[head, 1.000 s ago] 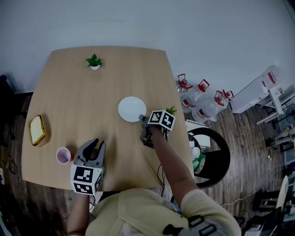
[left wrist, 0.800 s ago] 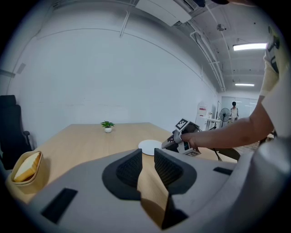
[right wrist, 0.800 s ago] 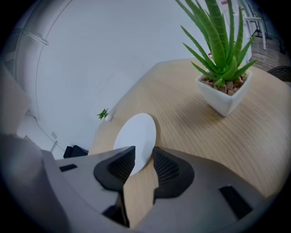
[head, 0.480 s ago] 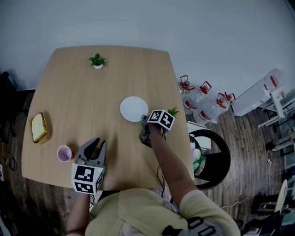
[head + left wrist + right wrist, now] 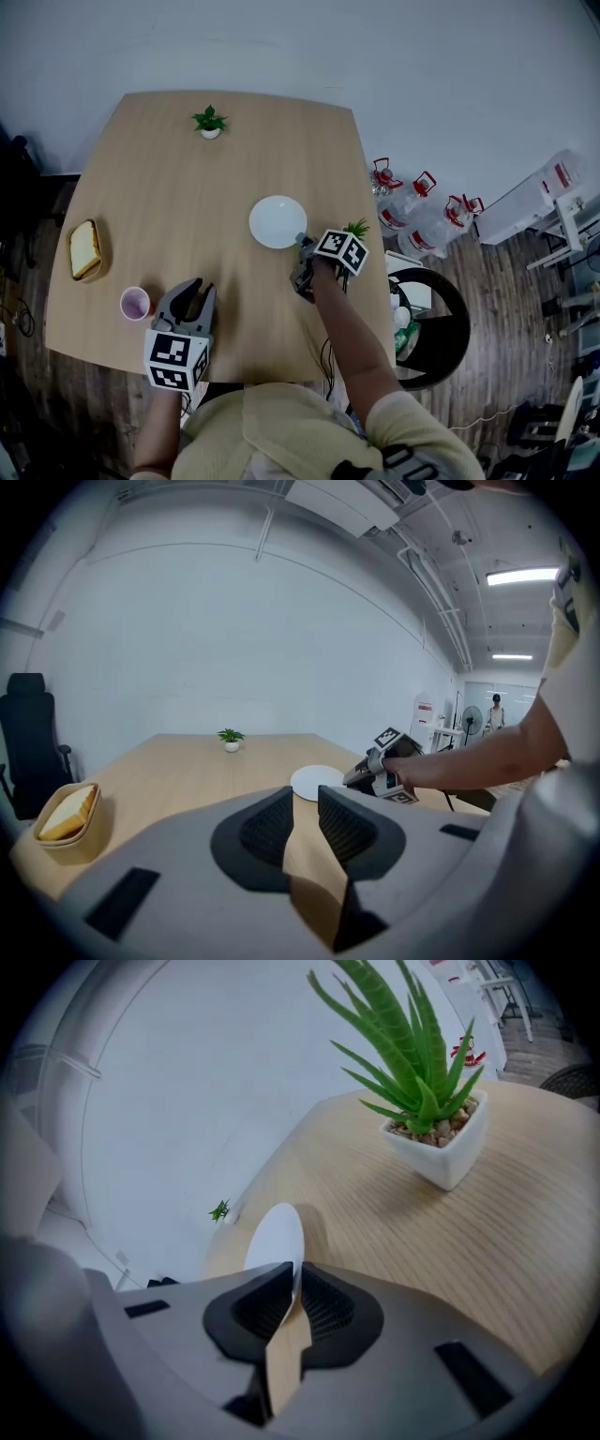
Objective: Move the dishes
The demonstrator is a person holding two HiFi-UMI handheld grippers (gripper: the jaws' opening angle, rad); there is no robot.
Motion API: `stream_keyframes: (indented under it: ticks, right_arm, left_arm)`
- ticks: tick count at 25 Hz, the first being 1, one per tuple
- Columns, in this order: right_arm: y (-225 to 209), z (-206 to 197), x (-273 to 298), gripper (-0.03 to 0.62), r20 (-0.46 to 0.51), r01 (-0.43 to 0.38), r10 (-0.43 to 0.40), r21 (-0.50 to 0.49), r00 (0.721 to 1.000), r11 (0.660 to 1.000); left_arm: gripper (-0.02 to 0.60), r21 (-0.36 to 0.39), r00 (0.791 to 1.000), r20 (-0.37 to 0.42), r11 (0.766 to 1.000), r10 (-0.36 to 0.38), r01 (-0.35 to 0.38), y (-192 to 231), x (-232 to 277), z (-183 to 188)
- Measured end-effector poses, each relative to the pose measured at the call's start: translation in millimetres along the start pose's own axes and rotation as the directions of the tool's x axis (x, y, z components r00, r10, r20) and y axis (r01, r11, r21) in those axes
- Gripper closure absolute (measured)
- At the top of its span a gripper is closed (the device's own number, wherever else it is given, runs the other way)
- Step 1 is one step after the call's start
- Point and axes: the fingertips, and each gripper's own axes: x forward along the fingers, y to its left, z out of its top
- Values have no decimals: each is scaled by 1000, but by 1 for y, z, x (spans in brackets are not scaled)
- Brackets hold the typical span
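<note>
Counter [image 5: 178, 178]: wooden and smooth-topped. It carries every dish. We judge that a dish will slide on it rather than catch.

Plate [image 5: 277, 222]: white, round and shallow. It lies flat, right of the counter's middle. We judge it stiff, fairly light, glazed and so slippery, and liable to chip or break if dropped. The thin rim is the only hold on offer. A rim pinch leaves the far side hanging, so we expect it to tip unless it is held firmly and kept level.

Left tongs [image 5: 199, 289]: jaws apart with only bare counter between them. They hover over the near left of the counter.

Right tongs [image 5: 301, 242]: at the plate's near rim. The jaws have just been closing, and the right gripper view shows the rim edge pinched between the pads.

Bowl [image 5: 85, 250]: tan, with bread [image 5: 66, 813] in it. It sits at the left edge, well apart from both tongs.

Cup [image 5: 135, 303]: pink and upright, just left of the left tongs and not touching them. We judge it light and easy to tip.

Succulent [image 5: 436, 1138]: in a white pot, just beside the right tongs. It must be kept clear of during any lift.

Small plant [image 5: 210, 122]: at the far edge, out of the way.
</note>
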Motion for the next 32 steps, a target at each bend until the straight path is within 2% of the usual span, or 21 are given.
stream_keyframes:
  ticks: [6,14,22,32]
  right_arm:
    - [25,6,-15,565,58,-129,129,7,990,992]
    - [59,9,-33,568,65,-283,282,-8,957,959]
    - [72,-1,-55,568,13,-367,369,-60,930,928]
    - [83,-38,-99,568,-117,-472,459,-126,881,873]
  left_arm:
    - [492,-16,1000,14,1000,24,-23,7,-4,2]
    - [492,-23,998,41,998,51,-50,18,-10,7]
    - [492,-24,997,45,998,57,-56,16,-14,7]
    - [492,-37,998,31,998,58,-57,14,-20,0]
